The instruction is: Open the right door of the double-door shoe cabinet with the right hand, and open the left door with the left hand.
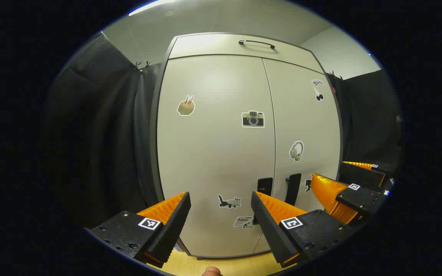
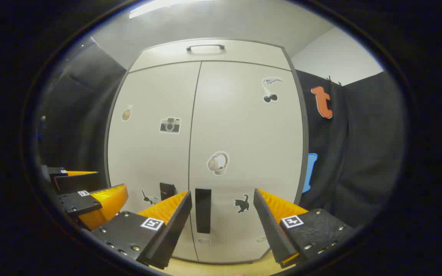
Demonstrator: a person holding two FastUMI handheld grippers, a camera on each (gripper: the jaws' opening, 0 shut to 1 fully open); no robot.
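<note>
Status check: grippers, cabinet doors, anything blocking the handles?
Left gripper open, right gripper open, both short of the cabinet. Left door and right door shut. Handles unobstructed.

A sticker (image 1: 243, 222) low on the left door (image 1: 213, 153), between the left gripper's (image 1: 221, 214) jaws, reads "Love". The square coded markers (image 1: 149, 223) on the fingers carry no readable text.

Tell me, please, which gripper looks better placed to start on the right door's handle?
Right: the right gripper is open, and the right door's handle stands just inside its left finger.
</note>
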